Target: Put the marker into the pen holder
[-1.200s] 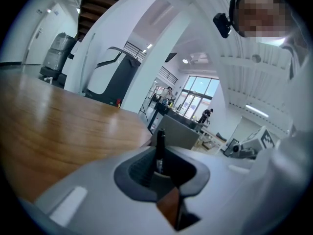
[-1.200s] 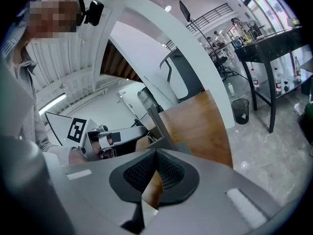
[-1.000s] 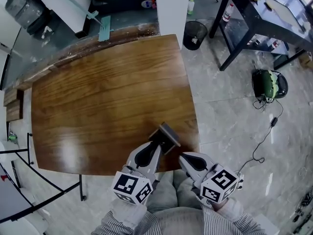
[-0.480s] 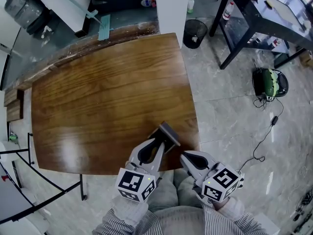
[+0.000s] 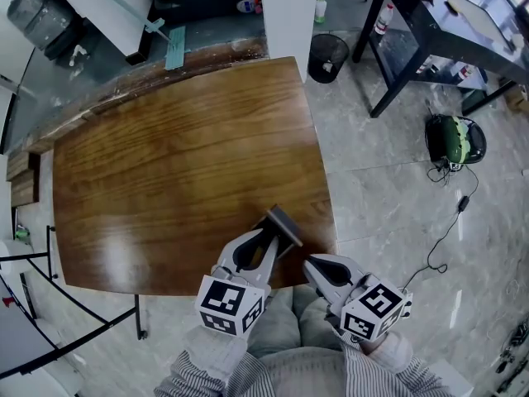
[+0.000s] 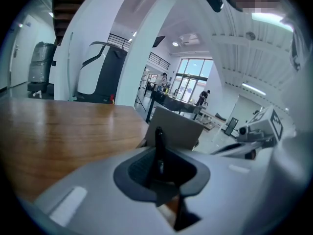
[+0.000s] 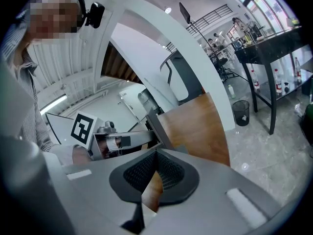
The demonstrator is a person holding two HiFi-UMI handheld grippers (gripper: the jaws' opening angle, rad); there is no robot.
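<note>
Grey plastic tongs work over a brown wooden table (image 5: 182,164) as a person in a striped shirt holds a gripper in each hand. The left gripper (image 5: 263,245) is clamped on a slim black marker (image 6: 158,143), which stands upright between its pads. From the left gripper view the marker's tip shows against the grey wall of the pen holder (image 5: 283,223); whether the two touch cannot be made out. The boxy holder stands close to the table's near edge, toward the near right corner, set askew to the edges. The right gripper (image 5: 308,264) hovers at the near edge, just right of the holder, its jaws together with nothing between them. Beyond the table's far right corner, a black waste bin (image 5: 329,58) stands on the pale tiled floor, near a black workbench (image 5: 430,31).
</note>
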